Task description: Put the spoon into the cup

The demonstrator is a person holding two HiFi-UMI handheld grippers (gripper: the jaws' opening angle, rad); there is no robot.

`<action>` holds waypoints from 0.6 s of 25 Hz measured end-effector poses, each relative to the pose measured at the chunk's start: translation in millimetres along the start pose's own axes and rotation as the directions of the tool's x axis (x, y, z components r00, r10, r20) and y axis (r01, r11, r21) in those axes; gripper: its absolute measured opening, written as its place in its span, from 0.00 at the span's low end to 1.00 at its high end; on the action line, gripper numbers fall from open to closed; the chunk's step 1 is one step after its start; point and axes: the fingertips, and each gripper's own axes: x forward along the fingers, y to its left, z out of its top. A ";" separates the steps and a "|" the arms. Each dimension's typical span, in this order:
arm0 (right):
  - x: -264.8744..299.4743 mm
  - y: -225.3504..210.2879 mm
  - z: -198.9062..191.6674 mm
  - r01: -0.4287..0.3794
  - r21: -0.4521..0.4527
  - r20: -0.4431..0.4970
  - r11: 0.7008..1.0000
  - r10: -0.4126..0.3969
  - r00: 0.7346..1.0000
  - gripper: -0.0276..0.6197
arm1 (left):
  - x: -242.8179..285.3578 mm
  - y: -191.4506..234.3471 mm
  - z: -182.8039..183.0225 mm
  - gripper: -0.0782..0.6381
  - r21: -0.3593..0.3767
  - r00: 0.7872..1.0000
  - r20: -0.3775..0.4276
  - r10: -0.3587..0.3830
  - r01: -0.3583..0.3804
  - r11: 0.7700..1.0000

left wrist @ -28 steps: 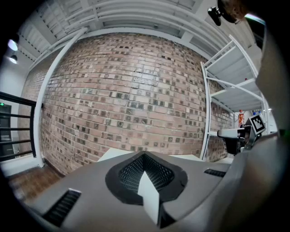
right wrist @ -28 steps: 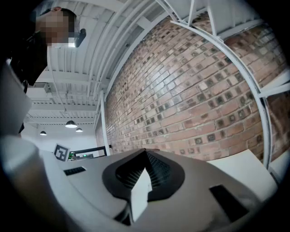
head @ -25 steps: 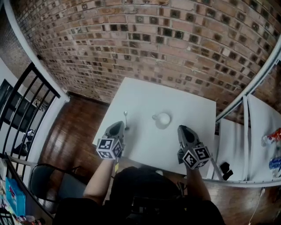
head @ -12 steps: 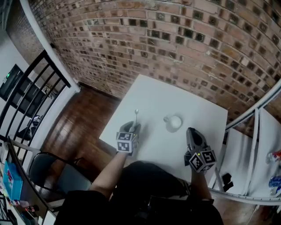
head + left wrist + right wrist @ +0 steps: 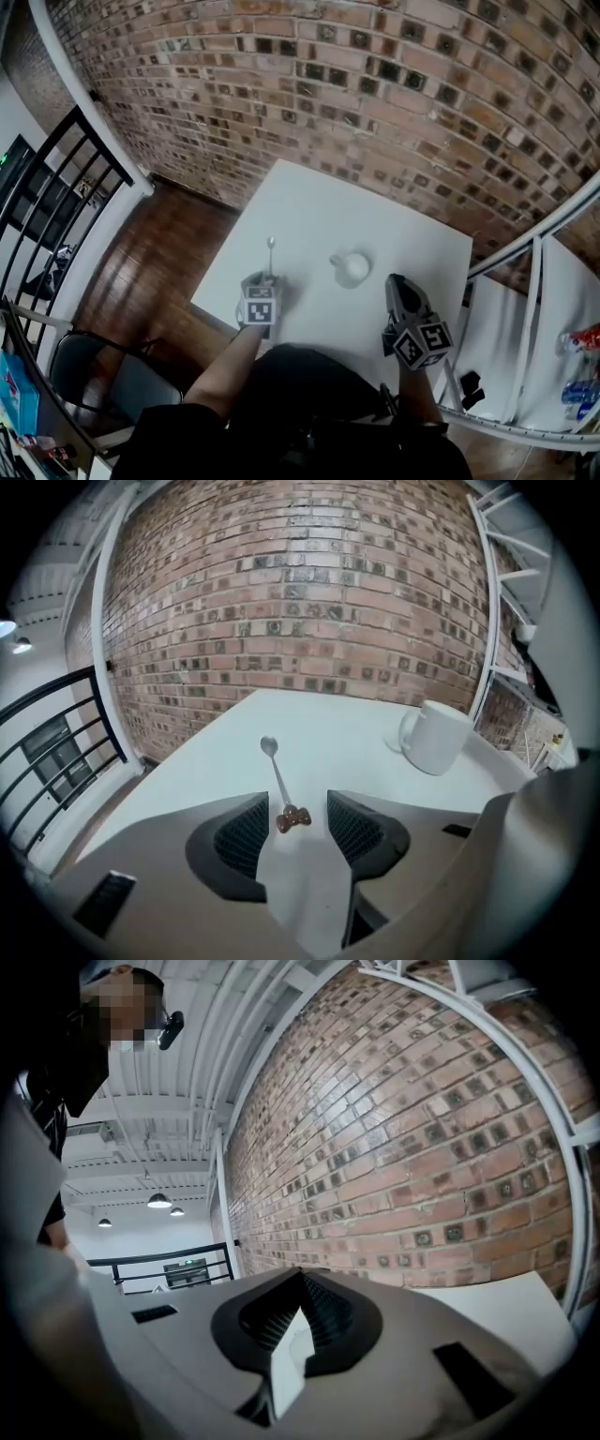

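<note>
A slim metal spoon (image 5: 278,775) with a brown knob at its handle end lies on the white table (image 5: 403,220), bowl pointing away from me. My left gripper (image 5: 292,823) is low over it and its jaws have just been opening. They stand wide apart with the brown knob between them, and the pads are not touching it. In the head view the spoon (image 5: 271,255) lies just ahead of the left gripper (image 5: 263,281). To the spoon's right stands the white cup (image 5: 352,267), upright; its handle (image 5: 409,733) faces the spoon. My right gripper (image 5: 301,1283) hangs shut and empty near the table's front edge (image 5: 397,283).
A brick wall (image 5: 375,84) runs behind the table. At the left are a black railing (image 5: 56,187) and a wooden floor, with a chair (image 5: 89,375) near me. A white rail and shelf (image 5: 525,309) stand at the right.
The left gripper has dropped toward the table and tipped downward, closing in on the spoon's handle end, and its jaws have gone from shut to wide open. The right gripper has barely shifted.
</note>
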 end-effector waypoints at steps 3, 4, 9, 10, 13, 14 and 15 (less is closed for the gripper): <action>4.0 -5.2 2.3 0.002 -0.002 -0.002 1.000 -0.002 1.000 0.05 | 9.7 2.8 -1.9 0.39 -0.027 0.999 -0.030 0.017 -0.018 0.999; 4.7 -6.6 2.5 0.004 0.001 -0.004 1.000 -0.004 1.000 0.05 | 12.8 1.6 -1.9 0.39 -0.038 0.999 -0.041 0.015 -0.016 0.999; 5.3 -15.1 2.0 0.017 0.002 -0.012 1.000 -0.017 1.000 0.05 | 21.8 1.1 -9.1 0.39 -0.032 0.996 -0.082 0.036 -0.039 0.999; 5.4 -16.9 1.8 0.020 0.001 -0.012 1.000 -0.020 1.000 0.05 | 21.8 1.6 -8.7 0.39 -0.032 0.996 -0.082 0.043 -0.046 0.998; 7.5 -17.9 1.7 0.021 0.008 -0.008 1.000 -0.021 1.000 0.05 | 22.7 3.8 -9.3 0.39 -0.054 0.993 -0.097 0.066 -0.072 0.996; 8.2 -17.4 1.0 0.020 0.010 -0.006 1.000 -0.020 1.000 0.05 | 22.2 6.3 -10.8 0.38 -0.052 0.991 -0.105 0.077 -0.083 0.995; 8.8 -16.5 0.0 0.018 0.010 -0.005 1.000 -0.018 1.000 0.05 | 21.1 8.9 -12.2 0.33 -0.049 0.990 -0.111 0.085 -0.091 0.995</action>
